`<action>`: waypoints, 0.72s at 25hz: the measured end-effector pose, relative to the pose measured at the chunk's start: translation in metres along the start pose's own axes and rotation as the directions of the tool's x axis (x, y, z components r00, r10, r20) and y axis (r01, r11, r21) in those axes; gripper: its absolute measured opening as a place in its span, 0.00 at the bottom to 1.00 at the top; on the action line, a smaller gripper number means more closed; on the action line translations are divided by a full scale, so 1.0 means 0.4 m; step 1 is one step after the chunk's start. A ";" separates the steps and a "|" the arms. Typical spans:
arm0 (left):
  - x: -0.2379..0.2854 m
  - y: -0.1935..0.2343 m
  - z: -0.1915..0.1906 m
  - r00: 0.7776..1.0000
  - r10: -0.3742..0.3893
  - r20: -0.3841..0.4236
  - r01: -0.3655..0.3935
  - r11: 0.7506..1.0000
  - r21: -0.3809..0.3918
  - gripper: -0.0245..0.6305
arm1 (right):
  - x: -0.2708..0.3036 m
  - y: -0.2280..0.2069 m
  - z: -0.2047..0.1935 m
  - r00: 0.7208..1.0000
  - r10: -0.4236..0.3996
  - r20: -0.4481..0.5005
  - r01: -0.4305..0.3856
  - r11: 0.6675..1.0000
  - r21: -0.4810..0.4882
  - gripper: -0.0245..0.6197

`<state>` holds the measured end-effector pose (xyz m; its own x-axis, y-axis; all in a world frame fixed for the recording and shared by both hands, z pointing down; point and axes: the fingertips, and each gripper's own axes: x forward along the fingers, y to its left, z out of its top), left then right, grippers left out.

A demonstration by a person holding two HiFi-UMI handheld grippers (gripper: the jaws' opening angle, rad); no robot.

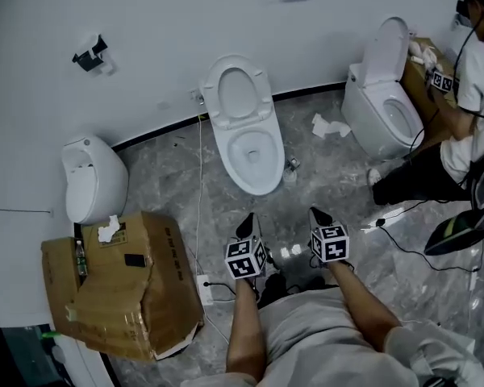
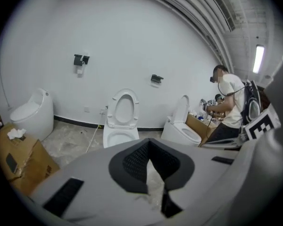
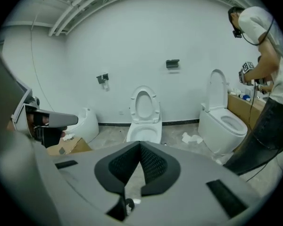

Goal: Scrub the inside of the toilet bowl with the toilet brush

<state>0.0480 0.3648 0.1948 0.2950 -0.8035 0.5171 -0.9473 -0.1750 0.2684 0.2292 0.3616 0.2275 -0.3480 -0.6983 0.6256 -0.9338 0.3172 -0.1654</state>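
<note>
The white toilet [image 1: 246,123] stands against the wall ahead with its lid and seat up and its bowl [image 1: 254,147] open; it also shows as the toilet [image 2: 121,126] in the left gripper view and the toilet [image 3: 144,121] in the right gripper view. No toilet brush can be made out in any view. A small object [image 1: 290,168] sits on the floor beside the bowl's right side. My left gripper [image 1: 246,218] and right gripper [image 1: 319,214] hang side by side over the floor, well short of the bowl. The left gripper [image 2: 148,142] and the right gripper [image 3: 140,145] both have their jaws shut with nothing between them.
A crumpled cardboard box [image 1: 121,285] lies at my left, with another toilet [image 1: 93,176] behind it. At the right a person [image 1: 472,95] works at a third toilet [image 1: 383,107]. Tissue [image 1: 329,126] and cables [image 1: 403,244] lie on the marble floor.
</note>
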 end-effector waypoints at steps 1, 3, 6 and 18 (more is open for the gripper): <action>0.008 0.006 0.012 1.000 -0.025 0.012 0.025 1.000 -0.007 0.07 | 0.013 0.000 0.006 1.000 0.013 0.009 -0.014 0.999 0.031 0.06; 0.024 0.024 0.039 0.998 -0.056 0.026 0.056 0.998 -0.003 0.07 | 0.039 -0.002 0.026 0.999 0.047 0.026 -0.050 0.993 0.105 0.06; 0.023 0.066 0.085 0.996 -0.073 0.055 0.071 0.997 0.037 0.07 | 0.062 -0.003 0.071 0.998 0.038 0.056 -0.046 0.987 0.156 0.06; 0.084 0.164 0.053 0.996 -0.035 -0.081 0.037 0.999 0.021 0.07 | 0.142 0.016 0.085 0.997 -0.036 -0.067 0.039 0.998 0.051 0.06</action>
<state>-0.0071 0.3143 0.2127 0.3376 -0.7478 0.5717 -0.9381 -0.2169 0.2702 0.2006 0.3023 0.2361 -0.3079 -0.6646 0.6808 -0.9498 0.2561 -0.1795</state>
